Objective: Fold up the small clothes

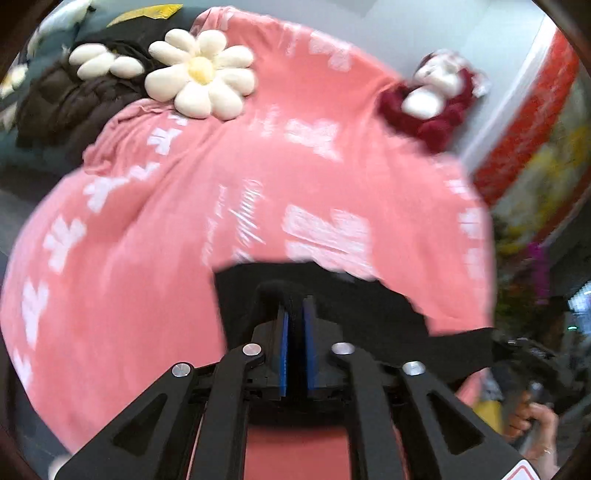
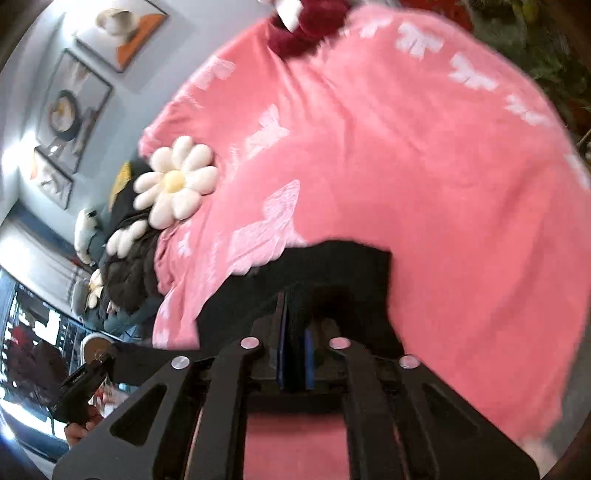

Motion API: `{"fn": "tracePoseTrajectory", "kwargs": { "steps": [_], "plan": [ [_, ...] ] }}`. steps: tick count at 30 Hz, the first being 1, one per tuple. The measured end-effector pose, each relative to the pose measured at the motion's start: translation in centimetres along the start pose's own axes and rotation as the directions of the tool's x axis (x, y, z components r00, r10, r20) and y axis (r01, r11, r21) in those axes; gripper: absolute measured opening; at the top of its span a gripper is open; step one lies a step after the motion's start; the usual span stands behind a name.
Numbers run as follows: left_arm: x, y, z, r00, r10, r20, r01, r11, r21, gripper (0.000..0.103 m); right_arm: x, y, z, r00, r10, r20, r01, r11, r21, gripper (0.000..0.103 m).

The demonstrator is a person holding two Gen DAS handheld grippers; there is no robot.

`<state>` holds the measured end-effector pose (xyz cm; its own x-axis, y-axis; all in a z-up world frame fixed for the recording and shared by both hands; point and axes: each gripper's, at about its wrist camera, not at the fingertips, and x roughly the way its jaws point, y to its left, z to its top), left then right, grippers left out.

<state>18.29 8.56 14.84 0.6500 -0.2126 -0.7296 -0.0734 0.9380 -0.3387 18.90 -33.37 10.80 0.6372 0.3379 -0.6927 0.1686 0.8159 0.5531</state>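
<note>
My left tongs (image 1: 295,314) and right tongs (image 2: 295,317) each pinch an edge of the small black fabric garment (image 1: 332,295), stretched between them above the pink butterfly-print blanket (image 1: 147,258).

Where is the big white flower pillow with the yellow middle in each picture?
Left wrist view: flower pillow sits upper left, at the pink blanket's edge.
Right wrist view: flower pillow sits left of middle, at the pink blanket's left edge.
Shared landmark: the red stuffed toy at the blanket's far end.
</note>
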Motion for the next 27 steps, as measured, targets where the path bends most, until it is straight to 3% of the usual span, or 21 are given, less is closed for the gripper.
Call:
{"fn": "tracePoseTrajectory", "kwargs": {
  "steps": [1, 2, 4, 5, 6, 7, 9, 12, 14, 17, 19, 20, 21, 22, 23, 24, 27],
  "plan": [
    [2.2, 0.0, 0.8, 0.998, 0.057, -0.004, -0.057, 0.998, -0.018, 0.030, 2.2, -0.7, 0.9, 0.996, -0.085, -0.011, 0.086, 0.996, 0.027, 0.016],
    [4.7, 0.5, 1.2, 0.991, 0.129, -0.036, -0.130, 0.991, -0.035, 0.035, 3.0, -0.9, 1.1, 0.993, -0.118, -0.015, 0.118, 0.992, 0.034, 0.016],
    [7.5, 1.9, 1.1, 0.964, 0.237, -0.118, -0.246, 0.968, -0.059, 0.036, 3.3, -1.3, 0.6, 0.995, -0.098, 0.006, 0.097, 0.993, 0.060, 0.017],
    [7.7, 2.3, 0.8, 0.966, 0.226, -0.125, -0.236, 0.969, -0.074, 0.036, 2.9, -1.4, 0.0, 0.997, -0.076, 0.016, 0.075, 0.996, 0.053, 0.017],
    [7.2, 2.9, 0.1, 0.975, 0.194, -0.110, -0.204, 0.975, -0.088, 0.039, 2.4, -1.6, -1.0, 0.997, -0.074, 0.018, 0.074, 0.997, 0.018, 0.024],
    [6.8, 3.2, -0.3, 0.976, 0.190, -0.106, -0.199, 0.976, -0.086, 0.051, 2.1, -1.4, -2.0, 0.996, -0.087, 0.017, 0.087, 0.996, -0.030, 0.027],
    [6.3, 3.7, -1.9, 0.980, 0.175, -0.096, -0.181, 0.982, -0.057, 0.053, 2.3, -1.2, -3.6, 0.995, -0.100, -0.002, 0.099, 0.988, -0.117, 0.027],
    [6.6, 3.3, -4.1, 0.965, 0.235, -0.116, -0.235, 0.972, 0.007, 0.053, 3.5, -1.2, -5.6, 0.986, -0.162, -0.043, 0.151, 0.970, -0.190, 0.027],
    [6.8, 3.5, -5.2, 0.964, 0.228, -0.134, -0.231, 0.973, -0.002, 0.057, 4.0, -1.6, -6.5, 0.980, -0.194, -0.044, 0.182, 0.963, -0.198, 0.027],
    [7.1, 4.7, -6.7, 0.970, 0.167, -0.179, -0.181, 0.981, -0.068, 0.063, 4.0, -2.7, -7.5, 0.977, -0.210, -0.047, 0.198, 0.962, -0.185, 0.059],
    [7.7, 5.5, -7.4, 0.970, 0.132, -0.206, -0.156, 0.982, -0.105, 0.064, 4.2, -3.5, -8.1, 0.975, -0.214, -0.054, 0.201, 0.964, -0.176, 0.065],
    [7.9, 5.8, -7.6, 0.972, 0.101, -0.212, -0.129, 0.984, -0.120, 0.062, 4.3, -3.9, -8.2, 0.975, -0.214, -0.066, 0.199, 0.964, -0.176, 0.065],
    [8.3, 6.1, -7.9, 0.974, 0.048, -0.220, -0.080, 0.987, -0.140, 0.051, 4.5, -4.0, -8.4, 0.974, -0.215, -0.077, 0.200, 0.965, -0.171, 0.065],
    [8.5, 6.1, -8.0, 0.974, 0.000, -0.228, -0.036, 0.988, -0.153, 0.015, 4.6, -4.1, -8.4, 0.974, -0.208, -0.084, 0.192, 0.967, -0.169, 0.064],
    [8.7, 5.9, -8.1, 0.969, -0.014, -0.246, -0.025, 0.987, -0.156, 0.002, 4.6, -4.2, -8.4, 0.975, -0.203, -0.091, 0.186, 0.968, -0.167, 0.060],
    [8.5, 5.9, -8.2, 0.966, -0.024, -0.257, -0.019, 0.986, -0.164, 0.002, 4.5, -4.2, -8.4, 0.977, -0.192, -0.095, 0.175, 0.971, -0.162, 0.054],
    [5.8, 5.9, -8.2, 0.973, -0.065, -0.219, 0.030, 0.987, -0.156, 0.002, 3.0, -3.9, -8.1, 0.984, -0.162, -0.070, 0.149, 0.976, -0.156, 0.054]
  ]
}}
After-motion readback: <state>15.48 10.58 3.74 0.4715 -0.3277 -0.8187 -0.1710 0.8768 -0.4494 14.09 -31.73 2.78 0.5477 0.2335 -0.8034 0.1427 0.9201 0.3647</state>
